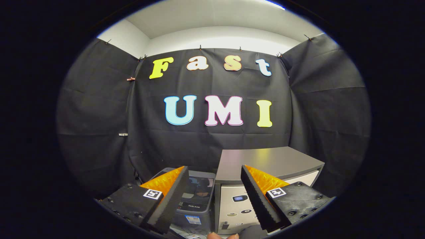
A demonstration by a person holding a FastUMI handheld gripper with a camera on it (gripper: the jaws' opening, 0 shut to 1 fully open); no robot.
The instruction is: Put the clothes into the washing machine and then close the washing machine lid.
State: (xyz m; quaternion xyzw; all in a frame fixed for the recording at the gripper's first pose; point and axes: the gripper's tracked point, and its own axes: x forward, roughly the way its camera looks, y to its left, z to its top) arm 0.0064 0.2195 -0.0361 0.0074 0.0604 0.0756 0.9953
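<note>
Nearest to me, my gripper [214, 199] has its fingers spread wide with nothing between them. Just below them I catch what look like fingertips [221, 236], too little to tell more. Just ahead, between the fingers and slightly toward the left one, stands the small washing machine [195, 199], its lid [199, 186] lying flat on top; through the tinted lid I make out dim shapes but cannot tell what they are. Touching its right side is a pale cabinet [239, 205] with a grey top [265, 162]. Beyond both hangs the black cloth wall [212, 146].

I cannot spot the clothes from here, so I would look lower first. I expect them to be light, limp and easy to snag, so I would pinch a bunched fold near the middle so that loose ends don't trail. The lid looks stiff and smooth; I would take its front edge.
</note>
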